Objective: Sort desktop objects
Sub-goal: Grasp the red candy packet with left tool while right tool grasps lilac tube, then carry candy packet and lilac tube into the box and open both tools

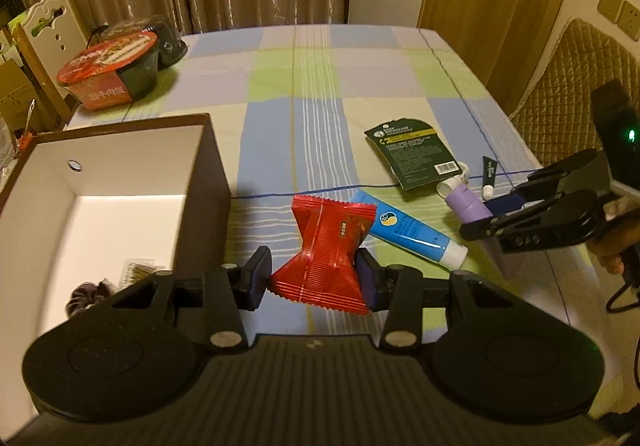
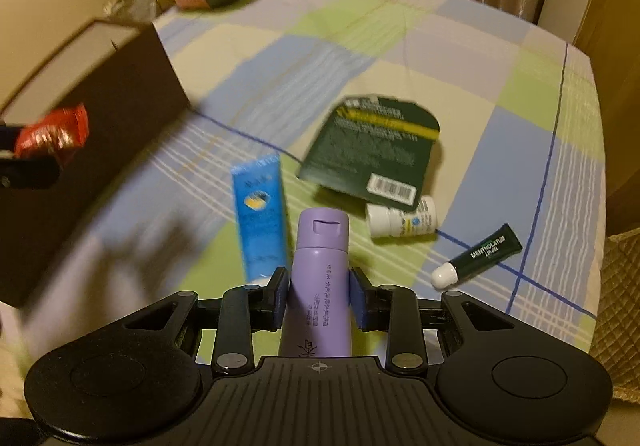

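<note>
Left wrist view: left tool (image 1: 314,276) clamps red packet (image 1: 326,256) beside box (image 1: 120,173), right tool (image 2: 318,296) clamps purple bottle (image 2: 318,286); four items remain mid-worktop.

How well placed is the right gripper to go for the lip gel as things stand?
Probably not yet. The right gripper has its jaws shut on the purple bottle, so it has no room. The lip gel itself lies uncovered on the cloth just to its right, apart from the white bottle.
</note>
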The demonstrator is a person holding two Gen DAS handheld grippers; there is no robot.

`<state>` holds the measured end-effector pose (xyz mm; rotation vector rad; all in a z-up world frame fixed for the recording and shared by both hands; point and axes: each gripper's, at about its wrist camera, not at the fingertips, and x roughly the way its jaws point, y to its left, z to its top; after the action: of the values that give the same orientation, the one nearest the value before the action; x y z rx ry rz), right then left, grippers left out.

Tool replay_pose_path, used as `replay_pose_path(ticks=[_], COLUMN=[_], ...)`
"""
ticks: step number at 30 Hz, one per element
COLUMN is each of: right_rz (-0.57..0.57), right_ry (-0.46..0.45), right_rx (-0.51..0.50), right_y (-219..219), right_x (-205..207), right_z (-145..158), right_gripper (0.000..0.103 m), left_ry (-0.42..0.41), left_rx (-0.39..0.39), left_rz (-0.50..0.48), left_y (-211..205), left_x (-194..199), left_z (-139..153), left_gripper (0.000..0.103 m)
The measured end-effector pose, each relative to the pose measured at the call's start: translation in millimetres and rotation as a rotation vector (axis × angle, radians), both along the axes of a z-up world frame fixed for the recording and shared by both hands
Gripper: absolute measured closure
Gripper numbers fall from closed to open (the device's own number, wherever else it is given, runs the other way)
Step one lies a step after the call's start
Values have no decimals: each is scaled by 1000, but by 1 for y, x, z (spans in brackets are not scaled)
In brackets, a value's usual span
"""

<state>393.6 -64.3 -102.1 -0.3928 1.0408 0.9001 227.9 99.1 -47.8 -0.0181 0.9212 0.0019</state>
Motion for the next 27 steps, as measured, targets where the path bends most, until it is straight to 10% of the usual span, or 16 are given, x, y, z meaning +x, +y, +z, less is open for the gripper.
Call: replay_pose_path(ticks=[27], right_rz=[342], right_ry=[14], right_rx=[251], right_y=[221], right_x=[-77], right_z=[113], right_gripper=[72], left_ry=[-68], left_rx=[154], left_rz=[24], left_y=[169], left_x=[-44], left_z=[65], left_gripper=[63])
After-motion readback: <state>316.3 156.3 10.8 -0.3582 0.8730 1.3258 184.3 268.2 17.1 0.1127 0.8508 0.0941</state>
